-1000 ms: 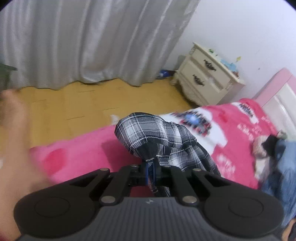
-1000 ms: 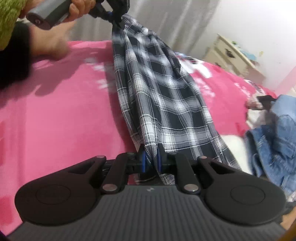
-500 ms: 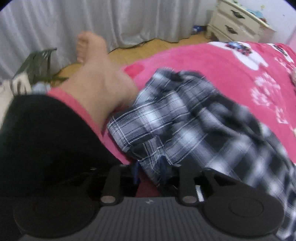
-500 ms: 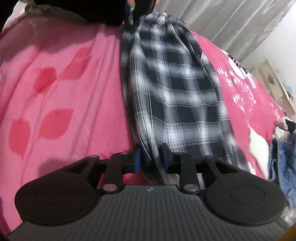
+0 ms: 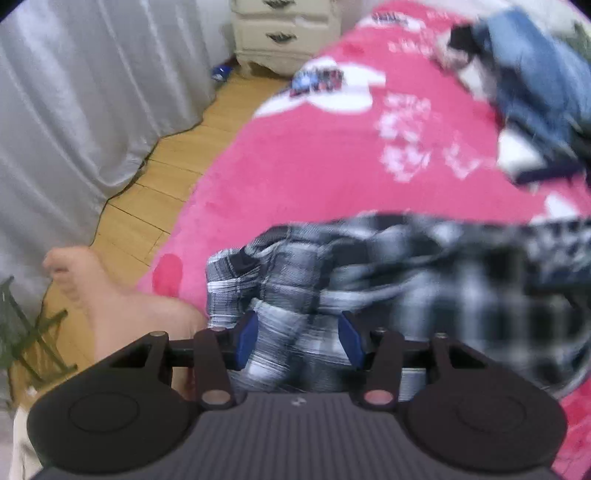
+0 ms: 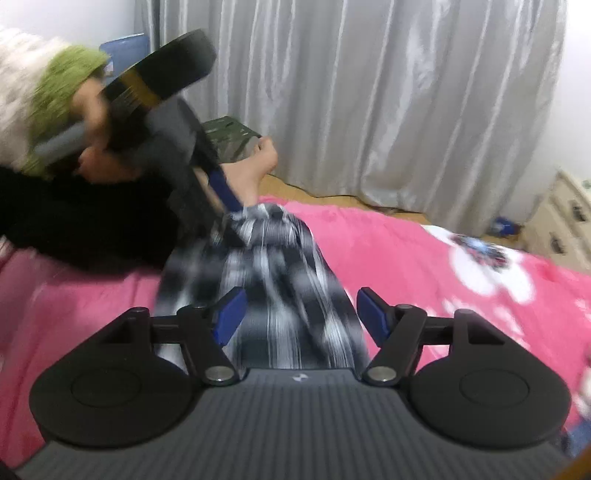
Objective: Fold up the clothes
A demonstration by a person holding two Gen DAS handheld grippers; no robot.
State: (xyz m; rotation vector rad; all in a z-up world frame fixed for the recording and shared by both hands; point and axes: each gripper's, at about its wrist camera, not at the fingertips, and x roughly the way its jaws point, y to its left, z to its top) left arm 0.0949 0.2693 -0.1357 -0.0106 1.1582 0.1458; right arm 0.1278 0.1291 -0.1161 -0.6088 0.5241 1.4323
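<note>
Plaid garment (image 6: 280,295) lies released along the pink bed (image 6: 406,266); left gripper (image 5: 299,338) and right gripper (image 6: 299,314) are both opening, empty. Next they likely need a fresh grasp for another fold.

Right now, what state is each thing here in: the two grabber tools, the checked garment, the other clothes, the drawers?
Left gripper: jaws opening, plaid cloth between them, pads not pressing it.
Right gripper: jaws opening, wide apart, cloth between them, unpinched.
Plaid garment: bunched lengthwise, lying on the bed.
Pink blanket: spread over the bed.
Denim clothes: heaped, unfolded.
Nightstand: drawers closed.
Curtain: drawn.
</note>
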